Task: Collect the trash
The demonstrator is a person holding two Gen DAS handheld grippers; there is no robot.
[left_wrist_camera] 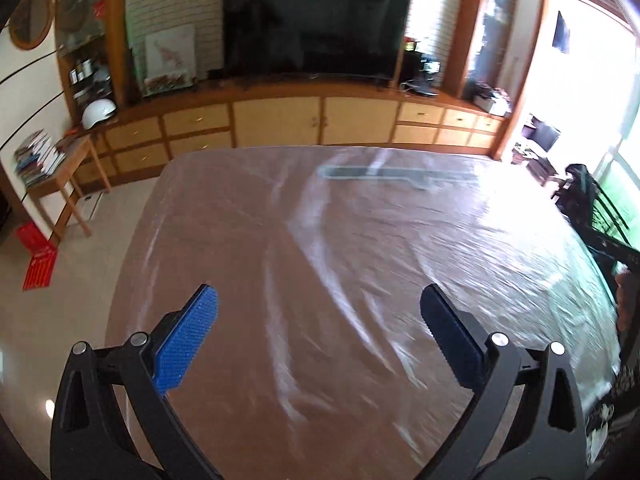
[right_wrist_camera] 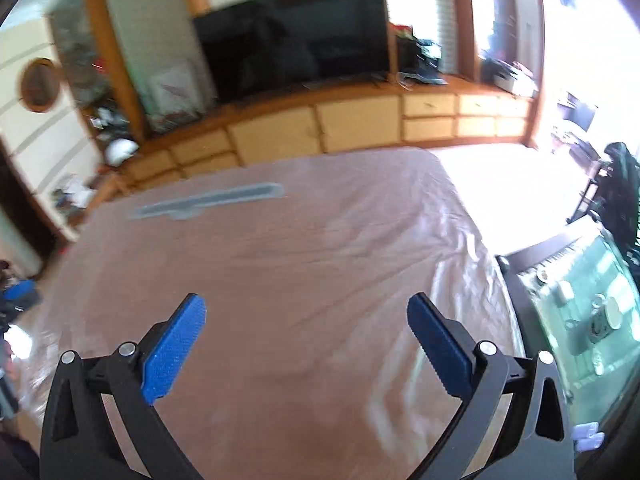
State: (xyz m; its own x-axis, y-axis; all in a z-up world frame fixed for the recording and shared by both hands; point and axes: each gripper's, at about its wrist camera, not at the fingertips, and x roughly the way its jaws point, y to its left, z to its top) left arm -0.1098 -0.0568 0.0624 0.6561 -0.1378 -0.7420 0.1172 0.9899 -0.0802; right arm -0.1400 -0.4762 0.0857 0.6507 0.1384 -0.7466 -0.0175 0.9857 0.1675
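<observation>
A brown table (left_wrist_camera: 320,280) covered with clear wrinkled plastic fills both views; it also shows in the right wrist view (right_wrist_camera: 280,280). No loose trash shows on it. A long grey strip (left_wrist_camera: 384,174) lies under the plastic near the far edge, also in the right wrist view (right_wrist_camera: 208,200). My left gripper (left_wrist_camera: 320,300) is open and empty above the near part of the table. My right gripper (right_wrist_camera: 306,312) is open and empty above the table too. Both have blue pads (left_wrist_camera: 188,340) (right_wrist_camera: 172,352).
A wooden cabinet wall (left_wrist_camera: 280,120) with a black TV (left_wrist_camera: 312,28) stands beyond the table. A small wooden side table (left_wrist_camera: 68,184) with books is at the left. A glass-topped side table (right_wrist_camera: 580,312) with small items stands to the right. Red packet (left_wrist_camera: 38,264) lies on the floor.
</observation>
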